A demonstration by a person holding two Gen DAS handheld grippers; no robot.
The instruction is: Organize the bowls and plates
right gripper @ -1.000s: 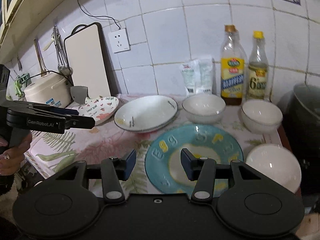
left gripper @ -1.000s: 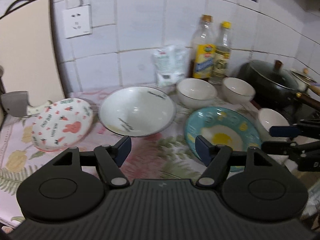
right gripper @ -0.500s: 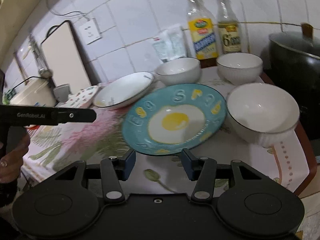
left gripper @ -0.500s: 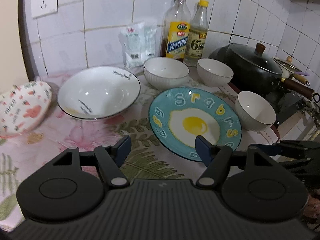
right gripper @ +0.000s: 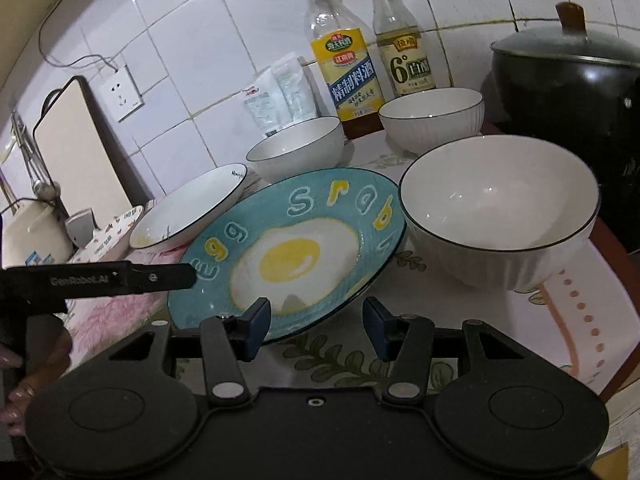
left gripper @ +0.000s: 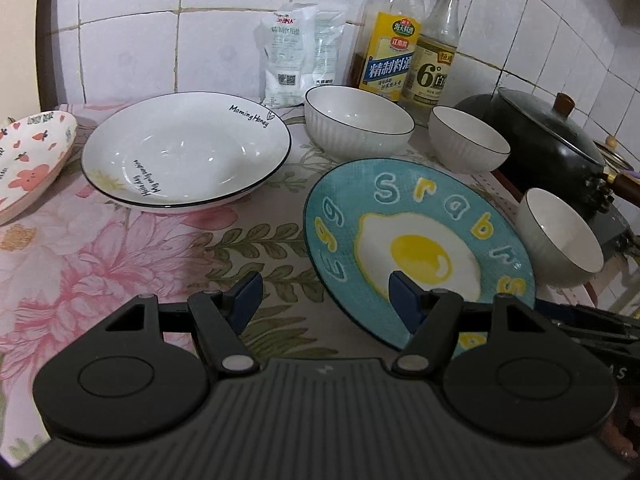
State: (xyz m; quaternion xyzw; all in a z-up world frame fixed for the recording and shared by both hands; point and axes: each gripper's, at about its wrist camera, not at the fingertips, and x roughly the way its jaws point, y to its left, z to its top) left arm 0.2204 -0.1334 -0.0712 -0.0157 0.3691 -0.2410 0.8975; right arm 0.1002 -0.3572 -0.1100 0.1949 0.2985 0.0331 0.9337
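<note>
A teal plate with a fried-egg picture (left gripper: 416, 240) (right gripper: 296, 248) lies on the flowered counter. My left gripper (left gripper: 326, 294) is open just above the plate's near-left rim, its right fingertip over the egg. My right gripper (right gripper: 316, 320) is open at the plate's near edge, nothing between its fingers. A white deep plate with black script (left gripper: 188, 152) (right gripper: 192, 212) sits left of it, and a strawberry-print plate (left gripper: 28, 156) lies further left. Three white bowls stand around: one at the back (left gripper: 358, 124) (right gripper: 296, 148), one back right (left gripper: 468, 144) (right gripper: 432, 118), one beside the teal plate (left gripper: 560, 236) (right gripper: 500, 208).
Two bottles (left gripper: 386, 40) and a white packet (left gripper: 296, 52) stand against the tiled wall. A black lidded pot (left gripper: 548, 136) (right gripper: 568, 72) sits at the right. A cutting board (right gripper: 80, 148) and a rice cooker (right gripper: 28, 236) are at the far left. A hand (right gripper: 24, 380) holds the left gripper.
Both grippers have come down and closer to the teal plate, which now looks much larger. The left view has swung right, away from the strawberry plate. Neither gripper's opening has changed.
</note>
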